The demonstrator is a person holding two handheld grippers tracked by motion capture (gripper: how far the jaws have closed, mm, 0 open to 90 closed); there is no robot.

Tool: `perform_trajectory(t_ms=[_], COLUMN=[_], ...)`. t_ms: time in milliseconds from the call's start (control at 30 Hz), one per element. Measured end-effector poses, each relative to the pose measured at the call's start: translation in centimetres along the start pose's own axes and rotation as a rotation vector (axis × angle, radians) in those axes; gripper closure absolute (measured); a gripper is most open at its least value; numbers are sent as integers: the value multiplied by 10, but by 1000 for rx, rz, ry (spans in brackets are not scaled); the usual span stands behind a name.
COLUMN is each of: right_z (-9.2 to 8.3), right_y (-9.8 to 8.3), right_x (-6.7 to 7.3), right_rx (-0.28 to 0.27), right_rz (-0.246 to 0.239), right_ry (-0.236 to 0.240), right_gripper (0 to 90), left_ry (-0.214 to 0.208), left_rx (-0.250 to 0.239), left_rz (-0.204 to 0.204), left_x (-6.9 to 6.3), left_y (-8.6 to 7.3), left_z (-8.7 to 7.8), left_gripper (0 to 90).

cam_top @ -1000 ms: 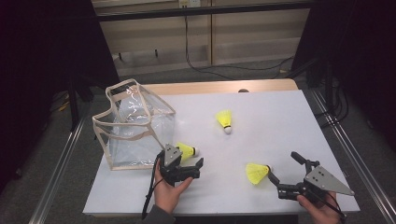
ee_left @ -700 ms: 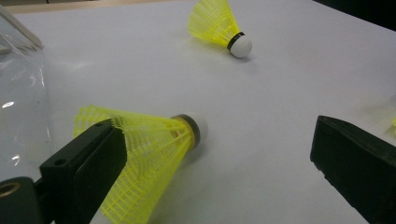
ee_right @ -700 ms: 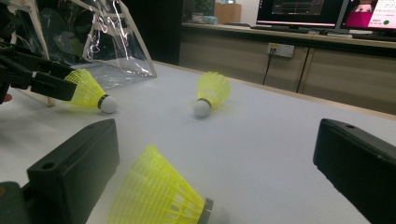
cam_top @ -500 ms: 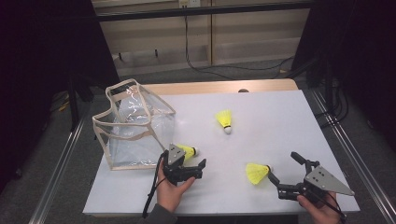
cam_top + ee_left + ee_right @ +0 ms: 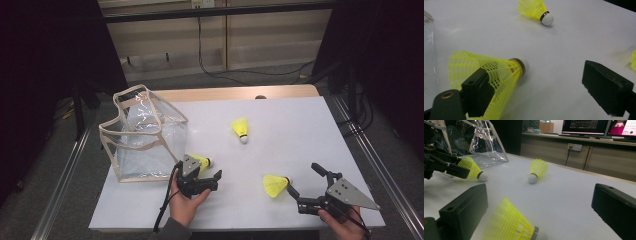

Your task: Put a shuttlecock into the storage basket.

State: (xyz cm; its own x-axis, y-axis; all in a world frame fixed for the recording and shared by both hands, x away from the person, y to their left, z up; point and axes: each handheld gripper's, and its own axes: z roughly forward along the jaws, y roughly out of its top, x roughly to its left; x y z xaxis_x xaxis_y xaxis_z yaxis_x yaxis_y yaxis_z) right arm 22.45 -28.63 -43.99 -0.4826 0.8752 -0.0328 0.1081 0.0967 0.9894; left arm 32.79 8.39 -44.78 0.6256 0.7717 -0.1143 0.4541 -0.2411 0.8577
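Three yellow mesh shuttlecocks (image 5: 241, 128) on white table (image 5: 300, 135); nearest partly hidden behind left hand-held gripper (image 5: 544, 87), closing, not gripping; right hand-held gripper (image 5: 544, 215) wide.

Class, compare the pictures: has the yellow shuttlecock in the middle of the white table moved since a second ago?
No. The yellow mesh shuttlecock lies at the same spot, equally far right of the clear plastic bag.

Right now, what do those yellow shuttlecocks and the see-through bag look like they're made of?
The shuttlecock between the left gripper's jaws has a moulded yellow mesh skirt, probably nylon or similar plastic, not feathers. Its rounded white tip looks matte, maybe foam or cork; hard to tell. The bag looks like clear, glossy soft plastic, judging by its wrinkles and glare, edged with beige, fabric-like trim.
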Motion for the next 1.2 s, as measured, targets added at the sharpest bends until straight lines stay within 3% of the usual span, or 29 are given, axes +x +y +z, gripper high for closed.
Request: perform_trajectory(t_ms=[433, 533, 933, 1200], right_z=[0, 0, -1, -1], right_y=[0, 0, 0, 0], right_x=[-1, -1, -1, -1], right_rx=[2, 0, -3, -2], right_rz=[-1, -1, 1, 1], right_ry=[-3, 0, -3, -3], right_gripper=[6, 6, 7, 6], left_ry=[-58, -54, -65, -19], left_rx=[10, 20, 33, 57], left_rz=[24, 32, 28, 42], left_x=[-3, -5, -3, -1], left_y=[3, 4, 6, 8], left_z=[7, 11, 19, 18], left_gripper=[224, 232, 423, 522])
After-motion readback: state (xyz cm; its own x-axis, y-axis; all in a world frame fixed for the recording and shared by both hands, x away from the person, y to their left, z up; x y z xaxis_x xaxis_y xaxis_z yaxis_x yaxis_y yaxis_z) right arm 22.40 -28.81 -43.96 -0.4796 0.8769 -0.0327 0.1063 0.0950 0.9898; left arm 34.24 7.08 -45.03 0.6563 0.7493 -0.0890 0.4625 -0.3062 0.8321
